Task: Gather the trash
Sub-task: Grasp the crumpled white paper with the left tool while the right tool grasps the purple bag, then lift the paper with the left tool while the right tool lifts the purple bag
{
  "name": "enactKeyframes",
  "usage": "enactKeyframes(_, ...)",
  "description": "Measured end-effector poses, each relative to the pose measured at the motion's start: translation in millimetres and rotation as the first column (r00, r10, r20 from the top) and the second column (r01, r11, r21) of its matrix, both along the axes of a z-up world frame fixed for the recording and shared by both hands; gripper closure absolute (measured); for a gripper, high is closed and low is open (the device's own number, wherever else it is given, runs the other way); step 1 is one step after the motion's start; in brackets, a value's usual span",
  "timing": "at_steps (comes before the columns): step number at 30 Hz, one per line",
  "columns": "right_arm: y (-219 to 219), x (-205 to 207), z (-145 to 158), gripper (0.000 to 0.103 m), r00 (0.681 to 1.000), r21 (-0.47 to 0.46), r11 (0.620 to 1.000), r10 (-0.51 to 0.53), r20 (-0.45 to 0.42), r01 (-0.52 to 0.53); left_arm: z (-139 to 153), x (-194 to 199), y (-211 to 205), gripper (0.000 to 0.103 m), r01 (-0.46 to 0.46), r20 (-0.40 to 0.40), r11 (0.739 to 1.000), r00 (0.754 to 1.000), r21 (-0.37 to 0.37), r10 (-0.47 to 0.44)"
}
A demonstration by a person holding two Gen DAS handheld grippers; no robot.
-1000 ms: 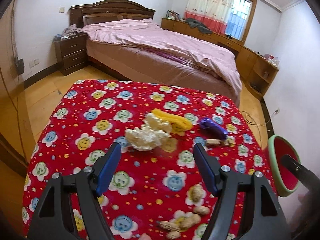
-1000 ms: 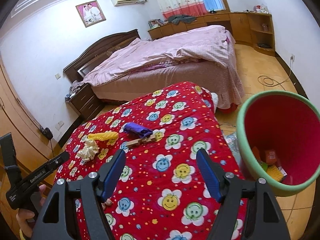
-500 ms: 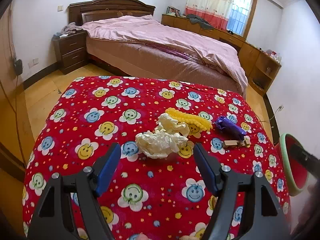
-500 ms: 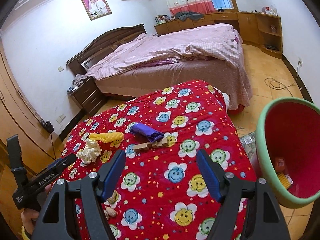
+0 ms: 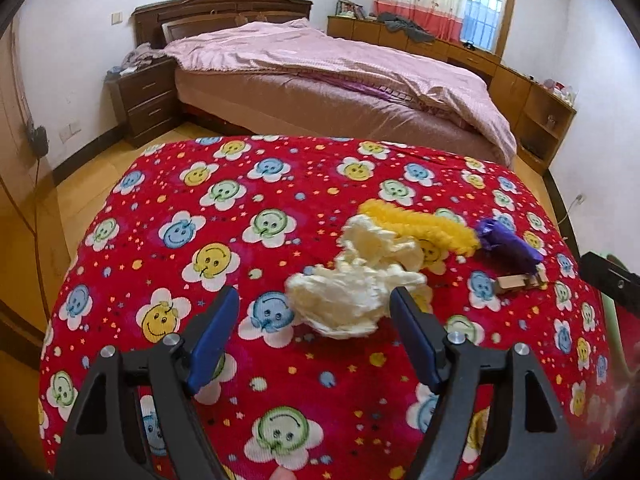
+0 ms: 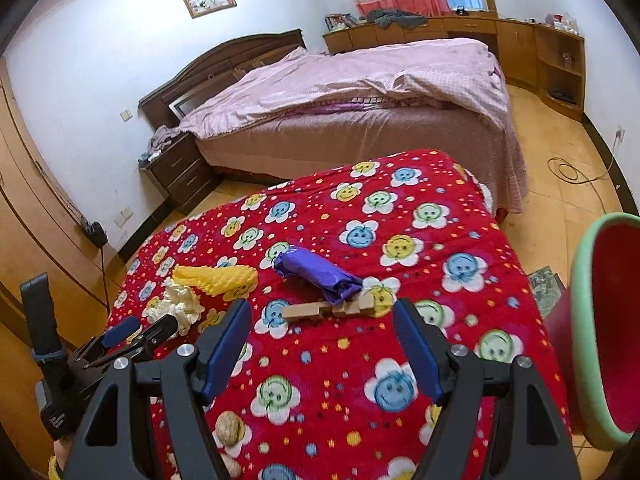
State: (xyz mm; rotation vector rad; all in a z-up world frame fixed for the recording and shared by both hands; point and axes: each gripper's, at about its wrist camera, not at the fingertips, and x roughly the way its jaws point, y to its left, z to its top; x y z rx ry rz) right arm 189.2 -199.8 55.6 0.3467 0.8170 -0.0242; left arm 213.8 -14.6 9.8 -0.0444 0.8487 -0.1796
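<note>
On the red smiley-flower blanket (image 5: 248, 364) several bits of trash lie in a loose row. In the left wrist view the crumpled white tissue (image 5: 356, 284) sits in the middle of the frame, just above and between the two blue-padded fingers (image 5: 214, 334) of the left gripper (image 5: 314, 300). Its right edge comes close to the tip of the right-hand finger, but neither pad presses on it. The jaws stand wide and are opening. Behind the tissue, toward the upper right, a yellow bumpy piece (image 5: 420, 226) touches it, and farther right lie a purple wrapper (image 5: 508, 240) and a small wooden piece (image 5: 518, 281).

In the right wrist view the right gripper (image 6: 320, 318) also has its fingers spread wide with nothing between the pads. The wooden piece (image 6: 324, 310) lies just above the gap between the fingertips, with the purple wrapper (image 6: 316, 274) resting against its far side. The yellow piece (image 6: 218, 280) and the tissue (image 6: 174, 308) are at centre left, where the left gripper (image 6: 140, 330) reaches in from the lower left. A nut (image 6: 229, 430) lies at the bottom of the frame. A red bin with a green rim (image 6: 580, 320) stands at the right edge.
</note>
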Motion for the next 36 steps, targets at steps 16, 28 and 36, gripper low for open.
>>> enactKeyframes(16, 10, 59, -41, 0.031, 0.995, -0.073, 0.997, 0.022, -0.095, -0.029, -18, 8, 16, 0.026, 0.01, -0.055, 0.993, 0.998, -0.12, -0.017)
enactKeyframes(28, 11, 71, -52, 0.073, 0.995, -0.092, 0.994, 0.047, -0.093, -0.056, -19, 7, 17, 0.055, 0.042, -0.054, 0.984, 0.997, -0.171, -0.052)
enactKeyframes(36, 11, 60, -42, 0.083, 0.998, -0.071, 0.996, 0.053, -0.045, -0.056, -13, -1, 7, 0.081, 0.075, -0.023, 0.984, 0.997, -0.162, -0.08)
